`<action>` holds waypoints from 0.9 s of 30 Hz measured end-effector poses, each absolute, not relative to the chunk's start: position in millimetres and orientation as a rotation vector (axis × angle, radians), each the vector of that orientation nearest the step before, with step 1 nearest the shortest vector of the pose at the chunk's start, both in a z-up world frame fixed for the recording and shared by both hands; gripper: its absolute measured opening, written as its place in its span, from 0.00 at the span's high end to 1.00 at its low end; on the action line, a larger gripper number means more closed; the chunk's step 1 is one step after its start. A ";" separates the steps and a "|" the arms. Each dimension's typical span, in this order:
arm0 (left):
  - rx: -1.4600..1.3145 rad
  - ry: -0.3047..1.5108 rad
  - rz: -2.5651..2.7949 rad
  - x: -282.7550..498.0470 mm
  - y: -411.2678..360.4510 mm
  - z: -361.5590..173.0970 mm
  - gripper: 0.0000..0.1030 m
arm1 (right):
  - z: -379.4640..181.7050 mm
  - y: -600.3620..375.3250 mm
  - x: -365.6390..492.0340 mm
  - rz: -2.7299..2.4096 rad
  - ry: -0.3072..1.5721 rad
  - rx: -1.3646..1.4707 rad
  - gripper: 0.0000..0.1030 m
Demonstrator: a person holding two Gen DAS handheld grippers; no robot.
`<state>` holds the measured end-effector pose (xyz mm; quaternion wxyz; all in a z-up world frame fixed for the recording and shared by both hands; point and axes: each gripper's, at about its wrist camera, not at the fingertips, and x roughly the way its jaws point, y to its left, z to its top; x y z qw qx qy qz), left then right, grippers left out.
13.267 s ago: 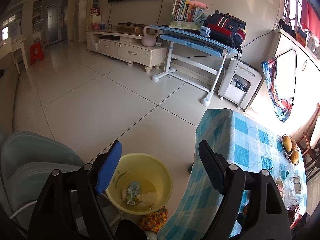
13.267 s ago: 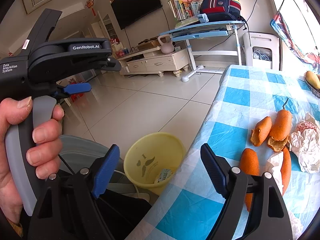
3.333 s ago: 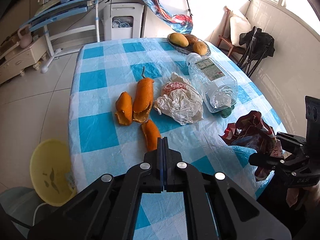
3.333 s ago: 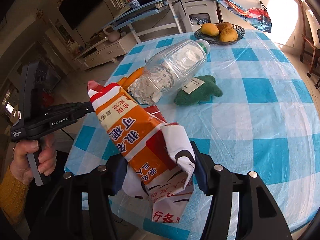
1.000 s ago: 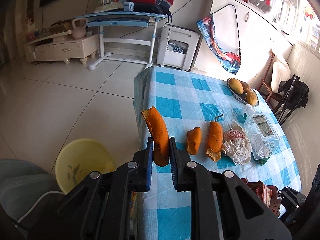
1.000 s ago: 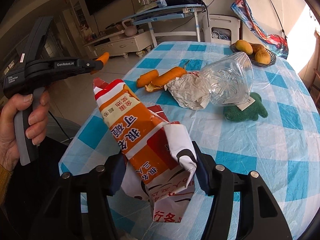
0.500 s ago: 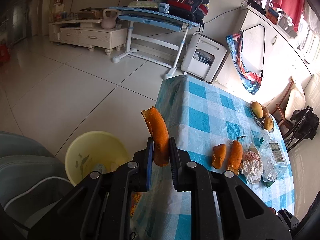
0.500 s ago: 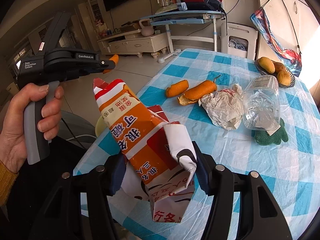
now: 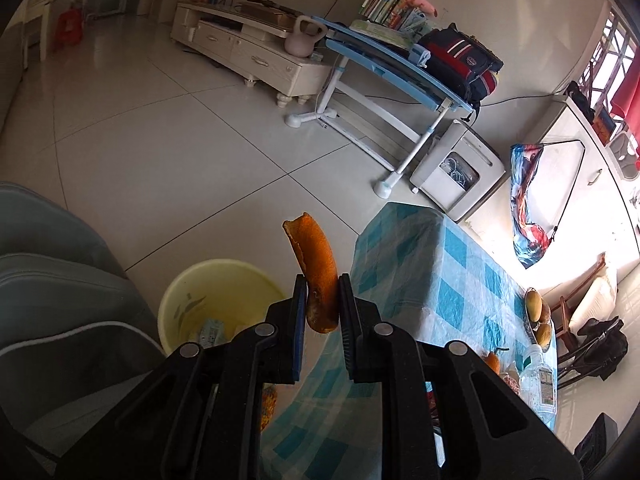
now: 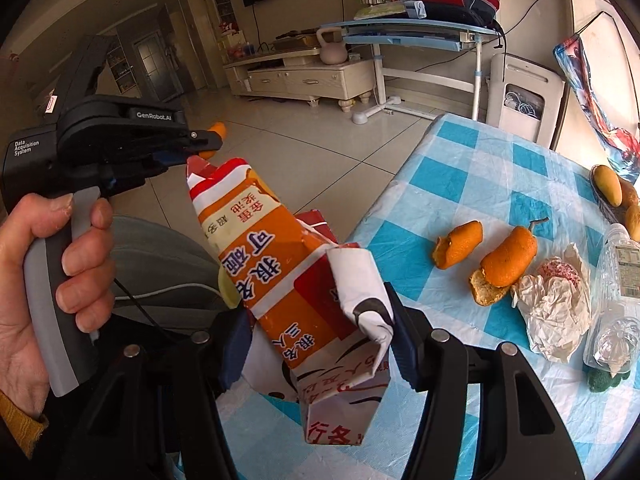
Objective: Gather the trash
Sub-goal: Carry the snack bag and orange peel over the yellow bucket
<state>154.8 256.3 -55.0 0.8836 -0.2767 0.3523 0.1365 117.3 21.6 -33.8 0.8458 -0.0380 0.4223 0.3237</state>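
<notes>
My left gripper (image 9: 322, 304) is shut on an orange peel strip (image 9: 314, 268) and holds it in the air just right of the yellow bin (image 9: 218, 280) on the floor. In the right wrist view the left gripper (image 10: 208, 142) shows at left with the peel tip (image 10: 218, 128) sticking out. My right gripper (image 10: 316, 344) is shut on a crumpled orange and red snack bag (image 10: 280, 264) above the table's near left corner. More peels (image 10: 458, 244) (image 10: 506, 260), crumpled paper (image 10: 556, 304) and a clear plastic bottle (image 10: 616, 300) lie on the blue checked tablecloth (image 10: 492, 184).
A grey-green chair (image 9: 52, 280) stands left of the bin. A fruit dish (image 10: 612, 192) sits at the table's far right. A green soft toy (image 10: 600, 378) lies by the bottle. A blue desk (image 9: 392, 68) and a white appliance (image 9: 456, 172) stand beyond the tiled floor.
My left gripper has swung left off the table with the peel, toward the yellow bin. My right gripper has turned left too, still holding the snack bag.
</notes>
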 end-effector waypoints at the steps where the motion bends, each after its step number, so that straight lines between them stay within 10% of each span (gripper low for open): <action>1: -0.590 0.724 0.291 152.9 259.7 -54.2 0.85 | -33.9 27.6 121.3 0.689 0.894 -0.088 0.43; 27: -0.691 0.644 0.380 137.2 295.7 -49.8 0.85 | -83.2 155.1 187.6 0.809 1.070 -0.189 0.43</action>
